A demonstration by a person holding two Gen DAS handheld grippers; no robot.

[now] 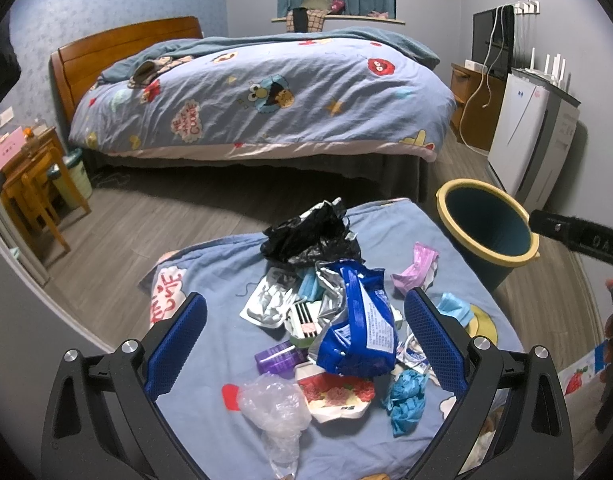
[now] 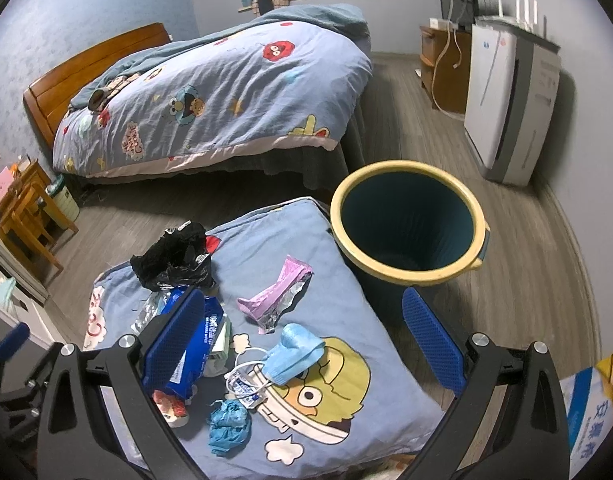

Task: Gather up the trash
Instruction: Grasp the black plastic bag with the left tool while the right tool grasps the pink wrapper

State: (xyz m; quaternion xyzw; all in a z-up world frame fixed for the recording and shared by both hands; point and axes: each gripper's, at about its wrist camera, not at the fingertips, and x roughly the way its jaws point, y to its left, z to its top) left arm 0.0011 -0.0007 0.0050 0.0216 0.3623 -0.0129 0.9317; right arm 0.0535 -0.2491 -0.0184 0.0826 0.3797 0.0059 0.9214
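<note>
Trash lies heaped on a blue cartoon-print cushion (image 1: 210,368): a crumpled blue foil bag (image 1: 362,332), a black plastic bag (image 1: 310,236), a silver pouch (image 1: 266,300), a purple box (image 1: 280,356), a clear plastic bag (image 1: 276,408) and a pink wrapper (image 2: 276,294). A blue face mask (image 2: 294,354) and a crumpled blue glove (image 2: 228,426) lie nearer the right gripper. An empty blue bin with a yellow rim (image 2: 408,220) stands beside the cushion on the floor. My left gripper (image 1: 306,328) hangs open above the pile. My right gripper (image 2: 306,328) is open over the mask and wrapper.
A bed with a blue cartoon duvet (image 1: 266,92) fills the far side. A white appliance (image 2: 502,104) and a wooden cabinet stand along the right wall. A wooden stool (image 1: 34,196) stands at the left. Grey plank floor runs between bed and cushion.
</note>
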